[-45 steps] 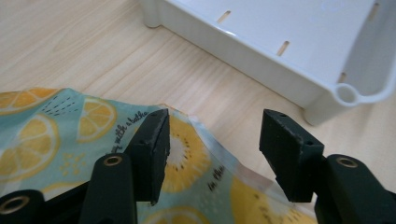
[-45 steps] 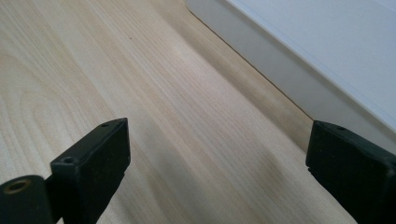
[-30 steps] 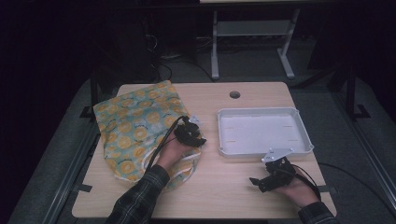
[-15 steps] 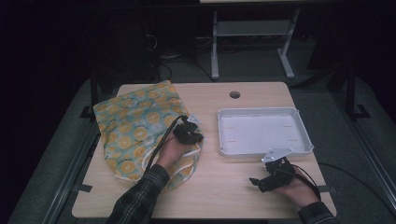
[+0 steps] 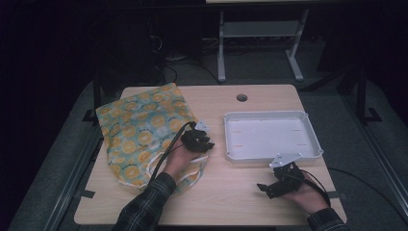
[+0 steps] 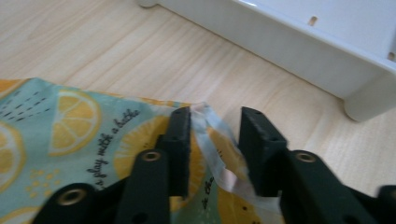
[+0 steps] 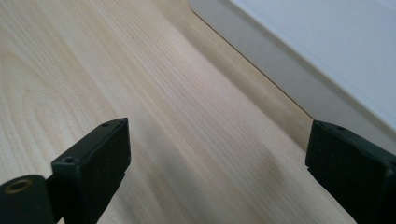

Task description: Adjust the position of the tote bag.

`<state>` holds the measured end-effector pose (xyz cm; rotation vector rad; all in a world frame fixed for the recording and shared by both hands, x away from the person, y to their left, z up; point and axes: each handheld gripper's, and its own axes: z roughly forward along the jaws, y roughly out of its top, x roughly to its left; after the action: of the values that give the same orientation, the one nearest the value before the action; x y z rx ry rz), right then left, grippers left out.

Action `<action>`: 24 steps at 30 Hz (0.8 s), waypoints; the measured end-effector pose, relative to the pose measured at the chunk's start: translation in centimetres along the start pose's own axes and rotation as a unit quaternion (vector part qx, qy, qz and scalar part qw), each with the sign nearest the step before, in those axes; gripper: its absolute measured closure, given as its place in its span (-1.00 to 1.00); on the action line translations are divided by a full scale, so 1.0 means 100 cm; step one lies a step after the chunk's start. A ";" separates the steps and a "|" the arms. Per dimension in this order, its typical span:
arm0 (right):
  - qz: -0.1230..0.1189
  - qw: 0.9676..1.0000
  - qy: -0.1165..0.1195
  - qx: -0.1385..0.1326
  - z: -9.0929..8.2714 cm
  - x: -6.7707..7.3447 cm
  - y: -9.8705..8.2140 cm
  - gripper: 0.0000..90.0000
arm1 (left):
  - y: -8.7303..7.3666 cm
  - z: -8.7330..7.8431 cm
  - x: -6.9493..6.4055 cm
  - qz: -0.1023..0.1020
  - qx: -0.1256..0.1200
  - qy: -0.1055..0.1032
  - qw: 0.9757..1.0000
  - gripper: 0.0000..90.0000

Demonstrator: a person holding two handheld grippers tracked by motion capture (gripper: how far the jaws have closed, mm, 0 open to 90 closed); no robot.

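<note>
Down at the left half of the table (image 5: 240,202), the lemon-print fabric bag (image 5: 139,134) lies flat, its open hemmed mouth toward the near edge. The left gripper (image 6: 215,140) sits at the bag's right rim; its jaws, narrowly parted, have just been opening a little, and a fold of the pale hem stands between them, brushing the left jaw while a gap shows beside the right one. The right gripper (image 5: 262,187) rests near the near right corner, jaws wide over bare wood, just beside the white tray (image 5: 315,139), well apart from the bag
</note>
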<state>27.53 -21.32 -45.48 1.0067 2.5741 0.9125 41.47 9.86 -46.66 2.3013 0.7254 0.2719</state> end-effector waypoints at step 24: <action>-0.002 1.000 0.000 0.000 0.000 -0.001 0.000 -0.86 | 0.001 -0.007 -0.020 -0.004 0.010 -0.097 0.995 0.99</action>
<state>27.58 -21.35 -45.47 1.0013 2.5749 0.9127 39.67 9.03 -46.06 2.3029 0.6412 0.0355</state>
